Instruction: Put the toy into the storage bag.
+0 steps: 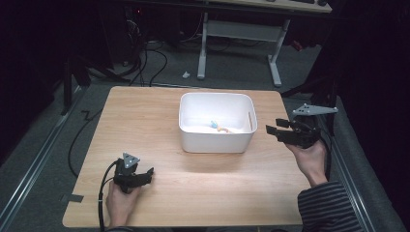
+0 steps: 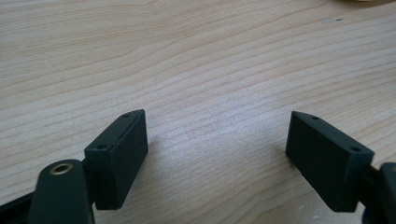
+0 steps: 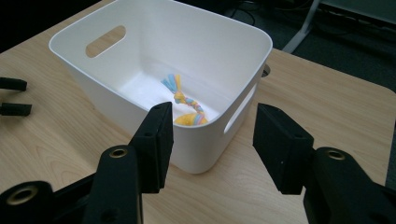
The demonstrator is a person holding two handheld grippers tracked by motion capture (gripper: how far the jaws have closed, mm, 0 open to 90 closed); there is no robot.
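Dim surroundings were recorded around a light wooden table (image 1: 145, 121), set on grey carpet, with the white legs of a second desk (image 1: 203, 48) and loose black cables (image 1: 150, 58) seen on the floor beyond its far edge. One white plastic bin (image 1: 216, 142), rectangular with rounded corners and a slot handle cut into each short wall, was noted standing upright at the middle of the table, nearer the far edge. One small knotted rope toy (image 3: 189, 105) in yellow, blue and pink was found lying on the floor of the bin, toward the wall nearest the right gripper; in the high view it was seen as a small coloured shape (image 1: 220, 127) inside the bin. The left gripper (image 1: 145, 173) was held low over the near left part of the table, well apart from the bin, in a hand (image 1: 120, 200) entering from the bottom edge; in the left gripper view its black jaws were seen spread wide over bare wood grain, with nothing between them. The right gripper (image 1: 270, 129) was held just beside the right short wall of the bin, raised above the table, in a hand (image 1: 309, 157) with a striped sleeve (image 1: 329, 208); in the right gripper view its jaws were recorded apart and unloaded, aimed at the bin's near corner, clear of its rim.
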